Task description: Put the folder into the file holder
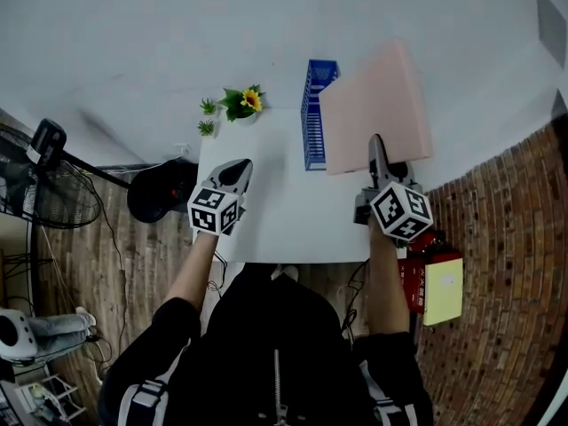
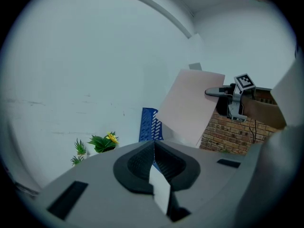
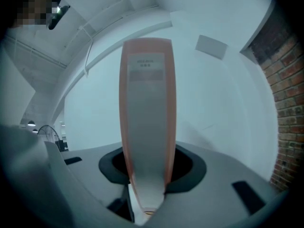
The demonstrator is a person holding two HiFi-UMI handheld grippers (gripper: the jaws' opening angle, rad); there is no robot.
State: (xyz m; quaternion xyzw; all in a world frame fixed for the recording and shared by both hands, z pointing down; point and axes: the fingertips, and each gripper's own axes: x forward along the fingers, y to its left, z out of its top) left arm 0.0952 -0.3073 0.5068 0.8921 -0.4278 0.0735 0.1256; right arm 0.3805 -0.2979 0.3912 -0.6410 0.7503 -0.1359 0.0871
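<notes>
Grips a pale pink, grey-spined folder (image 1: pixel 377 105) in right gripper (image 1: pixel 379 149) jaws. Points its long axis toward 12 o'clock. Holds left gripper (image 1: pixel 238 174) jaws closed, empty.

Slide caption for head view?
Right gripper holds the pink folder lifted beside the blue file holder; left gripper, jaws shut, hovers over the white table.
</notes>
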